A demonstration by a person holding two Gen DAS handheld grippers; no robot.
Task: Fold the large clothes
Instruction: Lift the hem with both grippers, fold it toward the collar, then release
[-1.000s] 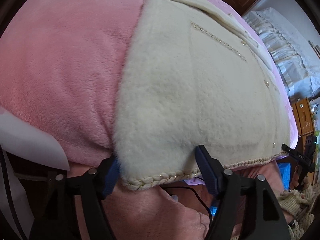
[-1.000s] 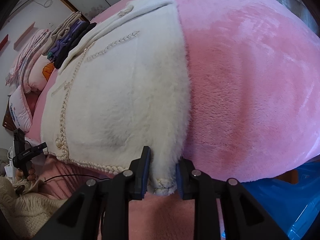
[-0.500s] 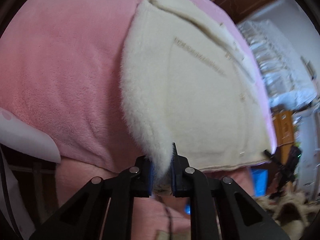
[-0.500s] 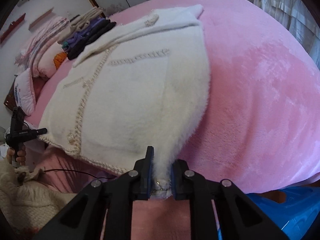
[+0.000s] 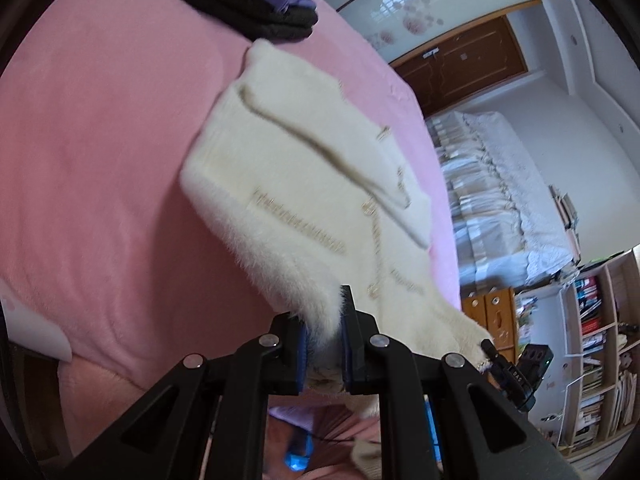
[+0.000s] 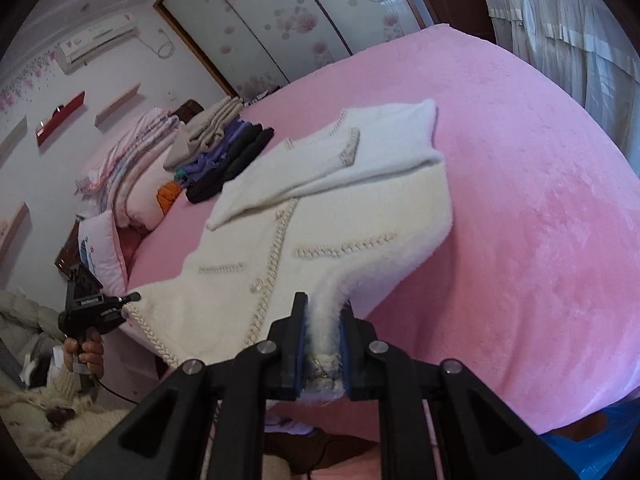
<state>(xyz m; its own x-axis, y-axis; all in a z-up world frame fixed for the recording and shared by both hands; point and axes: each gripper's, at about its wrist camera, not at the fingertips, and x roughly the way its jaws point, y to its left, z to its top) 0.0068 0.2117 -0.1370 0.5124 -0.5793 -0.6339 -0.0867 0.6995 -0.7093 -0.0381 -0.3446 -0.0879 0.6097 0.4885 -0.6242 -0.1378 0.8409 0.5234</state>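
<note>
A fluffy cream jacket (image 5: 304, 168) with braided trim lies front-up on the pink bed (image 5: 100, 160), its sleeves folded across the chest. Its hem is lifted off the blanket. My left gripper (image 5: 322, 320) is shut on one hem corner, with fur bunched between the blue pads. My right gripper (image 6: 322, 320) is shut on the other hem corner of the jacket (image 6: 320, 216). Each wrist view shows the other gripper at the far corner: the left gripper (image 6: 132, 298) with a hand (image 6: 86, 354) on its grip, and the right gripper (image 5: 486, 346). The hem sags between the two.
A stack of folded clothes (image 6: 224, 148) sits beyond the collar near the pillows (image 6: 132, 184). The pink blanket (image 6: 540, 200) spreads wide beside the jacket. White curtains (image 5: 492, 200), a bookshelf (image 5: 600, 340) and a blue bin (image 6: 592, 440) stand around the bed.
The left gripper went from open around the hem corner to shut on it. Both grippers rose, lifting the hem off the bed, and more of the room has come into view.
</note>
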